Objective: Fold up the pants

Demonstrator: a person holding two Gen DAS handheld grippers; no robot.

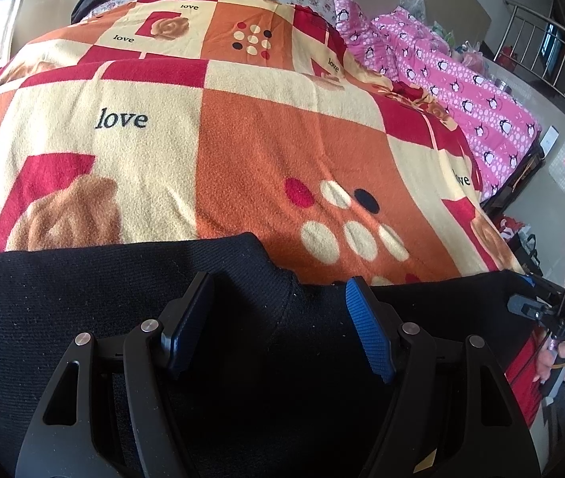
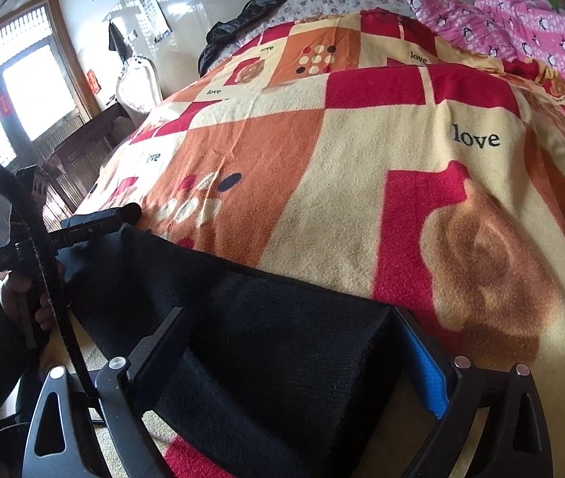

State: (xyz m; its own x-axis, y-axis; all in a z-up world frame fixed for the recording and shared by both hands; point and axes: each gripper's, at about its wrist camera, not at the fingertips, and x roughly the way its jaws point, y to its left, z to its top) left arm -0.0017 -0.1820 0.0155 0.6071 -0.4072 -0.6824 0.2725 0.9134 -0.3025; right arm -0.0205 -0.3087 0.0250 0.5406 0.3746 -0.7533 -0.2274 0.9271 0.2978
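Pants (image 1: 83,318) lie on blanket (image 1: 242,139) between both spread hand-held grippers.

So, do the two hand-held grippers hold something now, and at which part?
Nothing is gripped. Both the left hand-held gripper and the right hand-held gripper stand open over the black pants, near their far edge.

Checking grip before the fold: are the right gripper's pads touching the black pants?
Cannot tell: right wrist view shows pants between the right gripper's wide jaws; contact unclear.
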